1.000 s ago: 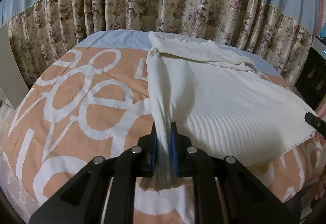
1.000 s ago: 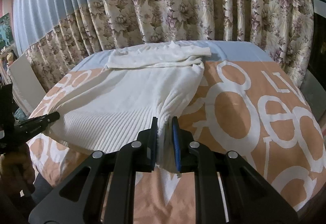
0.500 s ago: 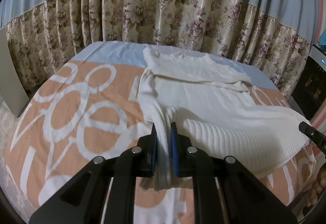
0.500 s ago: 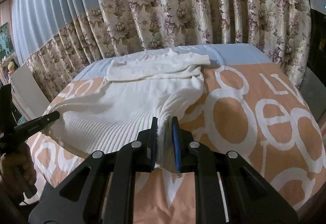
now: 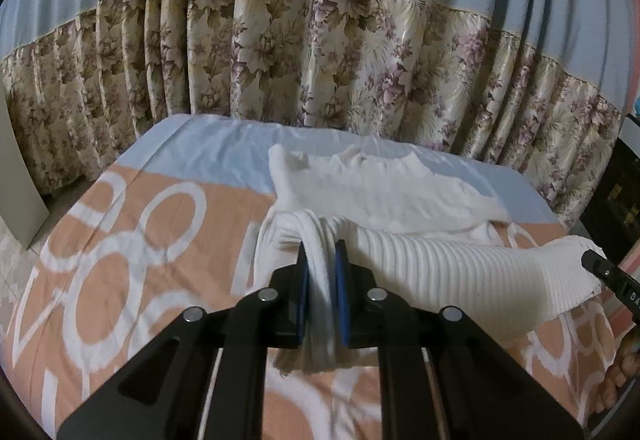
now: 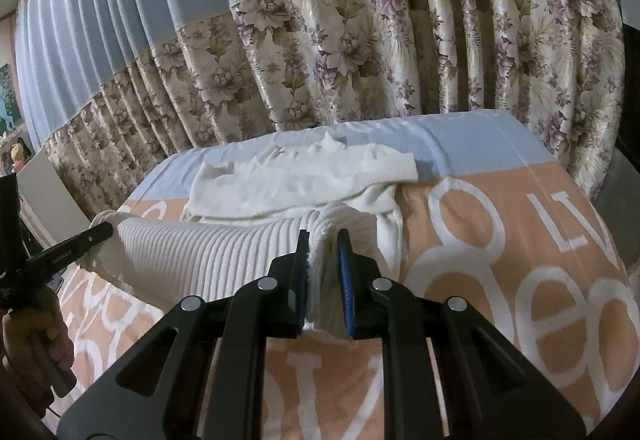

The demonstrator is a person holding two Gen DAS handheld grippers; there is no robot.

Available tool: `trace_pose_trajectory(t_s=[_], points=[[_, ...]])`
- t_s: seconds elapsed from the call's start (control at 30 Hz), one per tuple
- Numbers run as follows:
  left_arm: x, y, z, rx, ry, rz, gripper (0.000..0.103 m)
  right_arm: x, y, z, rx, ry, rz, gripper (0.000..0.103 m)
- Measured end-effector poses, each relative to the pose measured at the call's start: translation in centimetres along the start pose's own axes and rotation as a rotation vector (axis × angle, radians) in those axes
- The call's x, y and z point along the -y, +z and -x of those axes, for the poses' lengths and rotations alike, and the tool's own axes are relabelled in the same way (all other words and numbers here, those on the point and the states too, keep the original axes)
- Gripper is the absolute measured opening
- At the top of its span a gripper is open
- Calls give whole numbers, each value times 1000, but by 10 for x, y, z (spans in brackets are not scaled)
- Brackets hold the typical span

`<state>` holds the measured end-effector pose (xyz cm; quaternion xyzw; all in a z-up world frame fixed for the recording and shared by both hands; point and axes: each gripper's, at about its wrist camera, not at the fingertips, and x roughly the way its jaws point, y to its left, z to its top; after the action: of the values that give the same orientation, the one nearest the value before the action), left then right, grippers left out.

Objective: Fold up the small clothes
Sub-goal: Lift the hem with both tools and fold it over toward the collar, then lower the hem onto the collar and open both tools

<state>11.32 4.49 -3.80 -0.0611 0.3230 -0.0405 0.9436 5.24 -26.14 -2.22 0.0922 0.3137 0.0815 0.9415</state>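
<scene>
Between the left gripper (image 5: 323,272) and right gripper (image 6: 323,268), a white ribbed sweater's (image 5: 460,272) hem hangs stretched above the bed (image 5: 132,280). Each gripper is clamped on one hem corner.

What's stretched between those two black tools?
The ribbed hem of the white sweater spans from left tool to right tool, seen in both wrist views.
</scene>
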Motion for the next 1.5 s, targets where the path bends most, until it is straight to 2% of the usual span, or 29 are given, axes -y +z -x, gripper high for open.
trace_pose_trajectory(t_s=[0.47, 0.77, 1.0, 1.17, 1.2, 1.23, 1.27, 1.5], points=[[5, 68, -110, -5, 24, -35, 12, 22, 63, -107, -19, -13, -8, 15], [3, 83, -171, -46, 39, -30, 12, 39, 87, -175, -65, -4, -43, 15], [3, 90, -214, -91, 51, -26, 13, 50, 97, -212, -99, -20, -50, 16], [2, 96, -235, -121, 59, -11, 19, 60, 101, -237, -145, -41, -91, 22], [2, 100, -238, -120, 68, -9, 26, 63, 105, -240, -143, -51, -104, 31], [1, 102, -239, -110, 78, -9, 30, 65, 108, -242, -136, -52, -111, 35], [1, 106, -240, -99, 91, -10, 35, 67, 112, -245, -130, -54, -115, 35], [-7, 126, -240, -72, 116, -10, 36, 67, 139, -243, -81, -52, -95, 35]])
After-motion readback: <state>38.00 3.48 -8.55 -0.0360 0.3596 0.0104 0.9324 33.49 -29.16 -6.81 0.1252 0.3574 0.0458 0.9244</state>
